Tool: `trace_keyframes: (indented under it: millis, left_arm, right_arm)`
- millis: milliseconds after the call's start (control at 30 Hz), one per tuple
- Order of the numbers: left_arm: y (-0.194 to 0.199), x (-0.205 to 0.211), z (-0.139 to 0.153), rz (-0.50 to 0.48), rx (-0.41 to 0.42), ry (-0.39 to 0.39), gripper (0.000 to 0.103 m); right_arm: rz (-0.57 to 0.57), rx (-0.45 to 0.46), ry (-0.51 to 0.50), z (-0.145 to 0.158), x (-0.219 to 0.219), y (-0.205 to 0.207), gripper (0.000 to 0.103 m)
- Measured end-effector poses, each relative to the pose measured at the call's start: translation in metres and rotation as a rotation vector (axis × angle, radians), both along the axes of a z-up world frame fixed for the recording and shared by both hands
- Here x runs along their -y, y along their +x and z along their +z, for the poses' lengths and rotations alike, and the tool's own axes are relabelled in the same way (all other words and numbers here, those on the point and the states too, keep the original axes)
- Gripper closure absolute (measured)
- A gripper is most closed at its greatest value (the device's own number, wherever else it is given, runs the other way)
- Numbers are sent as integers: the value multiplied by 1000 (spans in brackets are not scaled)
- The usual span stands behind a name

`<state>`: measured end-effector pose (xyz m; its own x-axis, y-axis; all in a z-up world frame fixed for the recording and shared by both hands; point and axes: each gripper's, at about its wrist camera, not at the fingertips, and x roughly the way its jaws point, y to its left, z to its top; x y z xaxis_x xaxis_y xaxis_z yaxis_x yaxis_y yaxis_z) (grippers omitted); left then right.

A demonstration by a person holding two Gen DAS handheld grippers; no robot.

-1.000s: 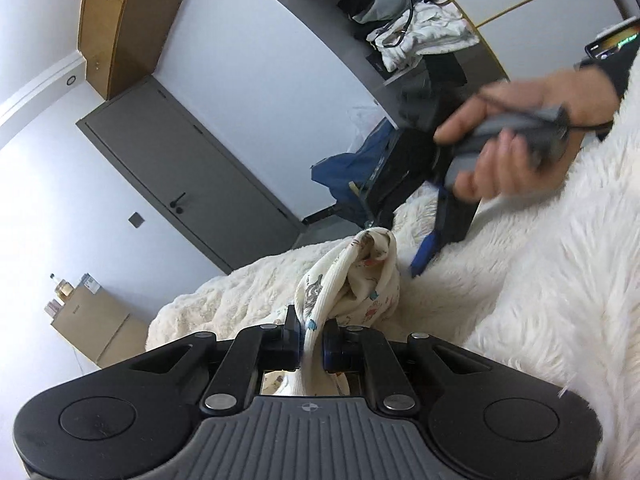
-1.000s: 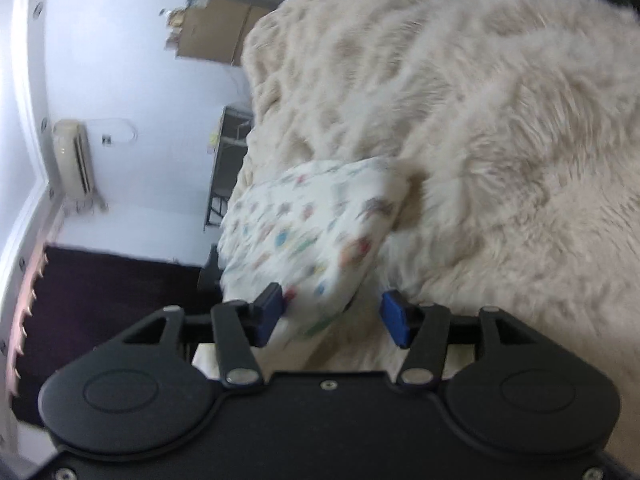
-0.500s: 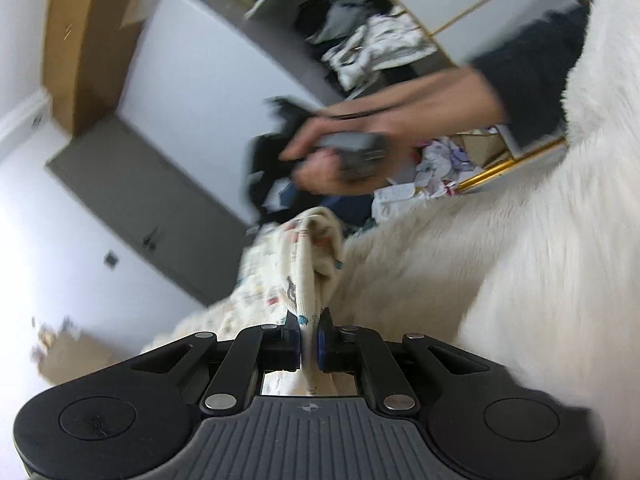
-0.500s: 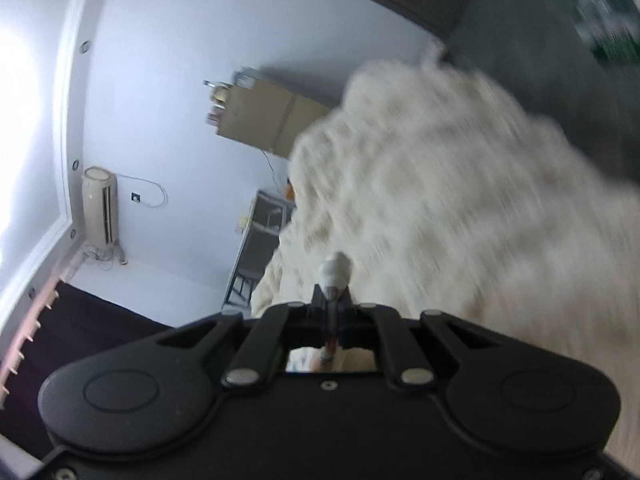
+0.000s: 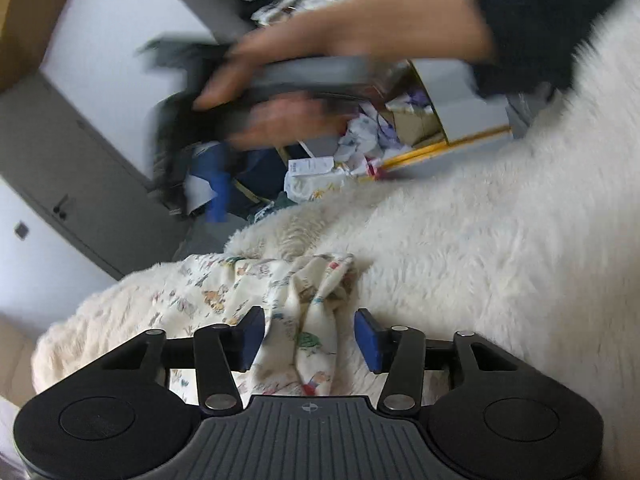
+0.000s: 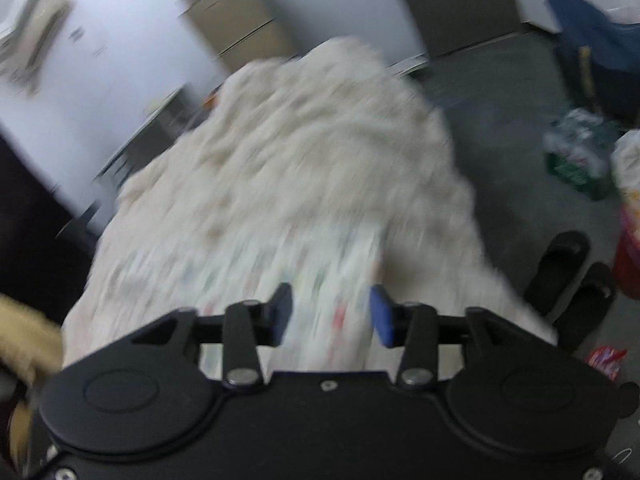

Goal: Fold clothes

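Both the left gripper [image 5: 309,334] and right gripper [image 6: 331,313] are opening, fingers spread, releasing the printed garment [image 5: 256,292] at lower centre, fold laid.

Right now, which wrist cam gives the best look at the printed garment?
Left wrist. The printed garment is sharp there, bunched on the fluffy white blanket, with a fold between the opening left tongs. The right wrist view is motion-blurred: only a pale, colour-flecked patch beyond the opening right tongs.

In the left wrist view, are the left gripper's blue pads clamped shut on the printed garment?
No. The left gripper has its jaws apart and opening; the printed garment lies loose between them on the fluffy blanket.
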<state>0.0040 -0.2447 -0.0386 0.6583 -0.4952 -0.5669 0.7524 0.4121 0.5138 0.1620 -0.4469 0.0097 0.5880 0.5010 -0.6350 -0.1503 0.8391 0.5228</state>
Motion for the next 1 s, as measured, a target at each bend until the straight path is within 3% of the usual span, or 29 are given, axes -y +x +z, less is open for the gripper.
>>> trace_keyframes:
  millis: [100, 200, 300, 367, 400, 433, 533, 633, 833, 967, 1000]
  left_arm:
    - [8, -1, 10, 48, -25, -48, 44]
    - [13, 2, 11, 67, -36, -58, 41]
    - [5, 17, 0, 2, 22, 53, 40]
    - [1, 31, -11, -46, 120, 146, 41]
    - [3, 34, -12, -57, 138, 158, 43]
    - [7, 38, -14, -66, 152, 174, 48]
    - [18, 56, -30, -84, 178, 245, 61]
    - [22, 66, -44, -97, 203, 293, 64]
    - [16, 74, -58, -144, 290, 333, 68]
    - [16, 70, -56, -171, 269, 319, 86]
    - [16, 69, -55, -173, 265, 308, 86]
  right_arm:
    - [59, -55, 84, -26, 8, -36, 52]
    - [123, -100, 122, -44, 9, -41, 54]
    - [132, -132, 200, -54, 14, -34, 55]
    - [135, -145, 268, -58, 17, -26, 61]
    - [132, -155, 288, -61, 18, -24, 71]
    - [126, -166, 296, -63, 20, -24, 75]
    - [123, -174, 317, -67, 27, -24, 77]
    - [125, -172, 323, -70, 28, -23, 76]
    - [97, -136, 380, -81, 29, -5, 73]
    - [27, -87, 469, -85, 46, 12, 64]
    - [13, -83, 486, -87, 50, 19, 58]
